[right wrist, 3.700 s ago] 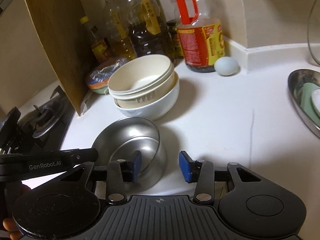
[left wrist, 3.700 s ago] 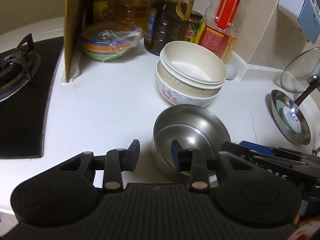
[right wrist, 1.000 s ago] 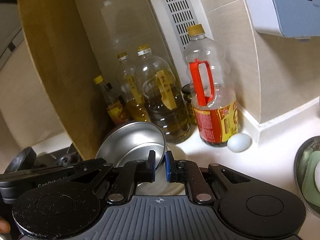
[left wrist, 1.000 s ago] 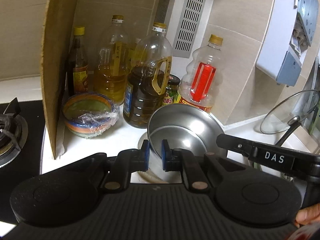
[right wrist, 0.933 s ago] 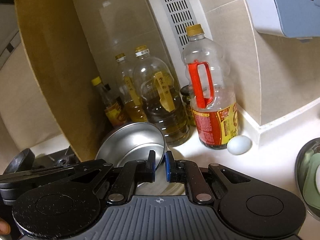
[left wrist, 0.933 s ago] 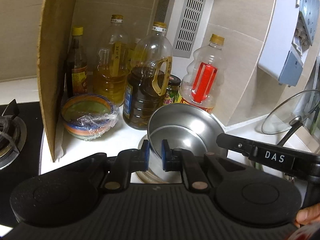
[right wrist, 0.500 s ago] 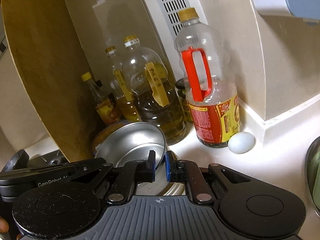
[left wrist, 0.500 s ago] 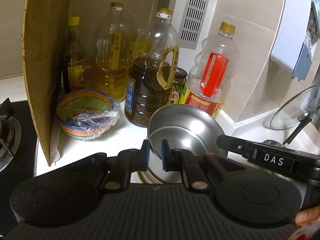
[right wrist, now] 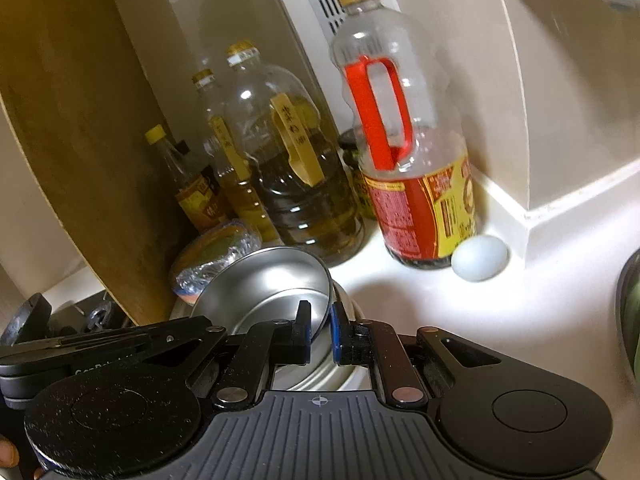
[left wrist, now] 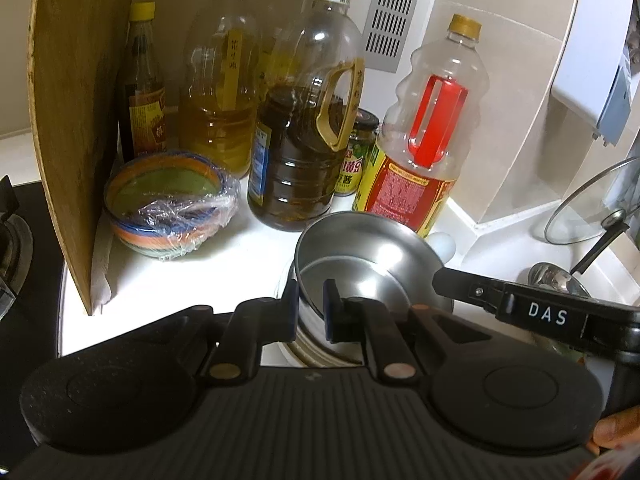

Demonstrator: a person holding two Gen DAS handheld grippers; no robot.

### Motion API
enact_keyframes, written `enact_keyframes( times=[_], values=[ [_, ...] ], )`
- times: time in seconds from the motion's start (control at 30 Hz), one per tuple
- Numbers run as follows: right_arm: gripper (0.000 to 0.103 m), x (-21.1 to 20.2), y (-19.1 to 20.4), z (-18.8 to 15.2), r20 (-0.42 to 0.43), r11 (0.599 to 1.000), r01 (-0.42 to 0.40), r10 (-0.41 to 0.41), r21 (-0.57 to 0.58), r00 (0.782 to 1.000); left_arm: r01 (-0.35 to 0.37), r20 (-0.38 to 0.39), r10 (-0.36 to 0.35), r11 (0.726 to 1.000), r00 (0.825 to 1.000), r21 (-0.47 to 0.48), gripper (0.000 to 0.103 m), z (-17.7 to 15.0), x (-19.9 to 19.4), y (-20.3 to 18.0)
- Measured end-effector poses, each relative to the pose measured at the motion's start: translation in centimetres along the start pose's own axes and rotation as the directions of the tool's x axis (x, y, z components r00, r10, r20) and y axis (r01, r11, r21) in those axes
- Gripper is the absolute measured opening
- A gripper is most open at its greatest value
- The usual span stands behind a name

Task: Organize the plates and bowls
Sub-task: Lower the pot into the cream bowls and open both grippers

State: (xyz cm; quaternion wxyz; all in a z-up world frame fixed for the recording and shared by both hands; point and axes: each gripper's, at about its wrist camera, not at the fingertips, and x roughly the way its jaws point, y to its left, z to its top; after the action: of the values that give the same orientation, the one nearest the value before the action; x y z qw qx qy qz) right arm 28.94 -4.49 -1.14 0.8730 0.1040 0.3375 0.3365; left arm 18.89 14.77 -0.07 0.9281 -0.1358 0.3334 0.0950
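1. Pinching the near rim of the steel bowl (left wrist: pixel 360 256), the left claw (left wrist: pixel 310 304) has one pad inside the wall and one outside.
2. The right claw (right wrist: pixel 320 334) clamps the bowl's opposite rim the same way, pads pressed on the thin metal.
3. The steel bowl sits tilted over the stacked cream bowls (left wrist: pixel 308 350), whose ribbed edge shows just beneath it on the white tabletop (left wrist: pixel 256 248).
4. Behind stand oil bottles (left wrist: pixel 304 120), with a plastic-wrapped striped bowl (left wrist: pixel 168 204) beside the upright wooden board (left wrist: pixel 76 100).
5. A pale egg (right wrist: pixel 480 258) lies by the red-handled bottle (right wrist: pixel 404 152).
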Motion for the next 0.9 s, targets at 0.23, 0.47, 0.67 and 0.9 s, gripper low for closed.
enact_keyframes(
  times=[0.23, 0.47, 0.67, 0.9],
  values=[
    [0.011, -0.5, -0.3, 0.0, 0.001, 1.000, 0.014, -0.014, 0.004, 1.000, -0.011, 0.012, 0.011, 1.000, 1.000, 0.004, 0.011, -0.1, -0.4, -0.1],
    [0.033, -2.1, -0.4, -0.6, 0.008, 1.000, 0.000, 0.000, 0.018, 1.000, -0.016, -0.003, 0.015, 1.000, 1.000, -0.009, 0.012, -0.6, -1.8, 0.0],
    [0.046, -4.1, -0.3, -1.7, 0.001, 1.000, -0.014, 0.014, 0.024, 1.000, -0.011, -0.023, 0.010, 1.000, 1.000, -0.015, 0.016, -1.9, -3.8, -0.3],
    [0.065, -7.1, 0.1, -3.6, -0.042, 1.000, -0.020, 0.021, 0.016, 0.999, -0.013, -0.058, 0.011, 1.000, 0.998, -0.024, 0.022, -3.9, -6.8, -1.1]
  ],
)
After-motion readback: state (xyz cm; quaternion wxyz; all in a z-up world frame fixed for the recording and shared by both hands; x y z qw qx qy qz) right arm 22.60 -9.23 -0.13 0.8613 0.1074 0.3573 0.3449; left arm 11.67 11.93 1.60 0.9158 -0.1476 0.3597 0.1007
